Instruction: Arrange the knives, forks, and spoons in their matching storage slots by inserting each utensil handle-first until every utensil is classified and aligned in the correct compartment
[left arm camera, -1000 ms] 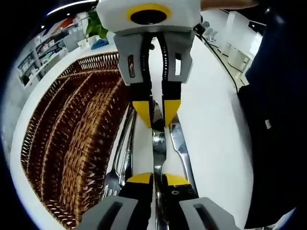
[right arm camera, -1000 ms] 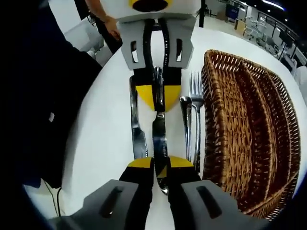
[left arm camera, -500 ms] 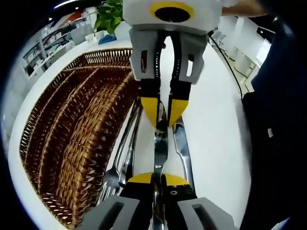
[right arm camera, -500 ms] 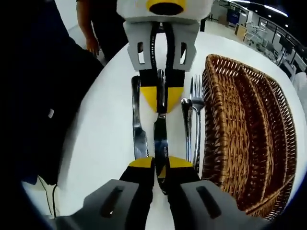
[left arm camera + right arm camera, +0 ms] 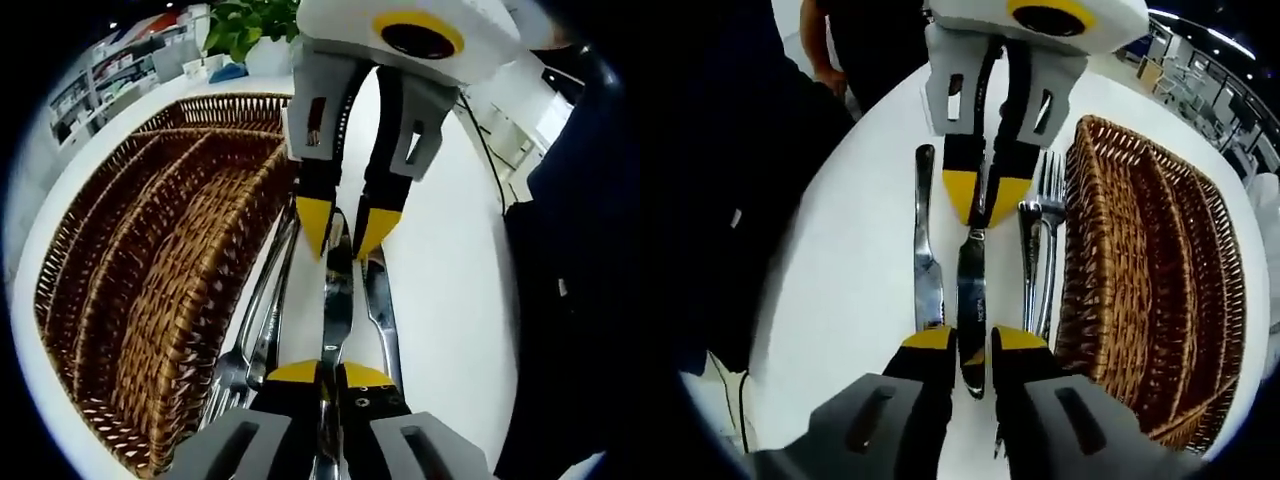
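The held knife (image 5: 972, 290) is gripped at both ends, with the two grippers facing each other along its length. It lies roughly parallel to the long side of the wicker basket (image 5: 200, 300), on the strip of white table (image 5: 860, 250) between the basket and the table edge where the person's dark clothing shows.

The left gripper (image 5: 330, 375) has its yellow tips pressed close on the metal, so it looks clamped on its end of the knife. The right gripper (image 5: 975, 342) has its tips a little apart, either side of the knife and not squeezing it. In the left gripper view the same spread shows at the far end. The blade seems to be at the right gripper's end, because the maker's mark and rounded tip sit there. That would put the handle in the left gripper.

My guess is that two grippers are used to keep a thin, slippery piece straight and to fix its direction. The loosened right gripper suggests the knife is being passed to the left one alone. I cannot tell if the knife is lifted or resting on the table.

A second knife (image 5: 927, 270) lies just beside it towards the table edge. A spoon (image 5: 1028, 215) and a fork (image 5: 1048, 190) lie on the other side, close along the basket wall. All are lined up with the compartments and the basket's visible slots look empty, so I judge the sorting has barely begun
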Tool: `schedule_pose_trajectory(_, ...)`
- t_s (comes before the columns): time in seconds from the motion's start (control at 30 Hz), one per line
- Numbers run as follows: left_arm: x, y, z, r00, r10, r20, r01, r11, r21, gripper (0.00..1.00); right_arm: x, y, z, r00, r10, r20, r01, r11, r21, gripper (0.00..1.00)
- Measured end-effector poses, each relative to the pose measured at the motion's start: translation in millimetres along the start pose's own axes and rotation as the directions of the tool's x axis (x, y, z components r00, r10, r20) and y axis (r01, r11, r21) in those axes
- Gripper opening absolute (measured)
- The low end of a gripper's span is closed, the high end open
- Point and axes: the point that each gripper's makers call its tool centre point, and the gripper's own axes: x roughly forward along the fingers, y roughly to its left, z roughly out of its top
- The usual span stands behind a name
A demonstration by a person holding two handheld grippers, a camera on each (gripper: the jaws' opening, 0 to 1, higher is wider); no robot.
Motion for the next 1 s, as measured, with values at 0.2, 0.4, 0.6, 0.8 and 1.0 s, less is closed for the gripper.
schedule_pose_trajectory(0.2, 0.5, -0.2, 0.4, 1.0, 0.029, 0.0, -0.029, 1.0, -0.012, 0.05, -0.3, -4.1, 7.7, 0.999, 0.013, 0.05, -0.013, 1.0, 0.0, 0.1)
schedule_pose_trajectory(0.4, 0.7, -0.7, 0.4, 0.999, 0.042, -0.005, -0.042, 0.999, -0.005, 0.06, -0.6, -2.6, 8.1, 0.998, 0.019, 0.056, -0.021, 0.999, 0.03, 0.09)
schedule_pose_trajectory(0.6, 1.0, -3.9, 1.0, 0.999, 0.01, -0.036, -0.009, 0.999, 0.05, 0.09, -0.6, -2.0, 8.8, 0.999, 0.009, 0.053, -0.011, 0.999, 0.042, 0.09)
schedule_pose_trajectory(0.8, 1.2, -3.1, 0.9, 0.998, 0.012, -0.06, -0.007, 0.996, 0.09, 0.09, -1.5, -3.9, 8.6, 0.996, 0.032, 0.08, -0.04, 0.994, 0.098, 0.09)
schedule_pose_trajectory(1.0, 0.5, -1.9, 1.2, 0.998, 0.015, -0.06, -0.008, 0.994, 0.106, 0.09, -2.0, -3.6, 9.2, 0.997, 0.027, 0.077, -0.035, 0.993, 0.109, 0.09)
